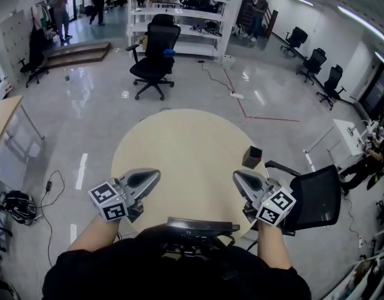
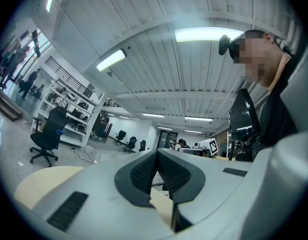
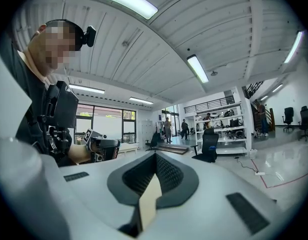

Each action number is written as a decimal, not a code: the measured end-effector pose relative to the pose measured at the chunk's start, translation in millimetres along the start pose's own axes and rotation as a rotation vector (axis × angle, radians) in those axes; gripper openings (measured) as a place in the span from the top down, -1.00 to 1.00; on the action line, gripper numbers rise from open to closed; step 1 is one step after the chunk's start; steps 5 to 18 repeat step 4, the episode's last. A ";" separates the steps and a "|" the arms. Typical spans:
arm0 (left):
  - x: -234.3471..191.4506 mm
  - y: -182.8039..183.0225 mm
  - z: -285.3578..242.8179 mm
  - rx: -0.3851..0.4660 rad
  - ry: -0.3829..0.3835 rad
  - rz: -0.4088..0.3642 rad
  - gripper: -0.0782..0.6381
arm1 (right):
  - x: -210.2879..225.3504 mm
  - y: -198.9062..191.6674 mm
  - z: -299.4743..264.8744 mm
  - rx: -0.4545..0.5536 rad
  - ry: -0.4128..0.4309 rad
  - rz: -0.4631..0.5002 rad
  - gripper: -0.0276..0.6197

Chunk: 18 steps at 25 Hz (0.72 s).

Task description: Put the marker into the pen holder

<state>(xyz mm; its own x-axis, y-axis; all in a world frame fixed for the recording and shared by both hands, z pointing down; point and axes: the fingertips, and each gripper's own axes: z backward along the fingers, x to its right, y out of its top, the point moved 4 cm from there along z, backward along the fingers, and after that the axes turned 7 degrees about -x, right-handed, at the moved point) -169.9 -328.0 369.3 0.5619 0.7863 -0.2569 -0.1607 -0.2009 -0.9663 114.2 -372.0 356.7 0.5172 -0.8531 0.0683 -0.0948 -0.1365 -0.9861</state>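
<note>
Holding my left gripper (image 1: 156,175) pinched shut and empty, well left of the holder (image 1: 252,157). My right gripper (image 1: 236,176), also closed on nothing, sits just short of it. No marker shows anywhere. I expect it to be light, stiff and slick, so I'd grip mid-barrel.
</note>
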 end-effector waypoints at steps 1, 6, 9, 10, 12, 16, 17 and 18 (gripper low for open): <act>0.6 1.0 -0.3 0.001 -0.002 -0.001 0.80 | -0.3 1.1 1.0 0.001 0.000 0.003 0.91; 2.0 3.1 -1.8 0.001 -0.004 0.000 0.80 | -0.3 3.7 4.1 0.002 0.000 0.012 0.91; 2.0 3.1 -1.8 0.001 -0.004 0.000 0.80 | -0.3 3.7 4.1 0.002 0.000 0.012 0.91; 2.0 3.1 -1.8 0.001 -0.004 0.000 0.80 | -0.3 3.7 4.1 0.002 0.000 0.012 0.91; 2.0 3.1 -1.8 0.001 -0.004 0.000 0.80 | -0.3 3.7 4.1 0.002 0.000 0.012 0.91; 2.0 3.1 -1.8 0.001 -0.004 0.000 0.80 | -0.3 3.7 4.1 0.002 0.000 0.012 0.91; 2.0 3.1 -1.8 0.001 -0.004 0.000 0.80 | -0.3 3.7 4.1 0.002 0.000 0.012 0.91; 2.0 3.1 -1.8 0.001 -0.004 0.000 0.80 | -0.3 3.7 4.1 0.002 0.000 0.012 0.91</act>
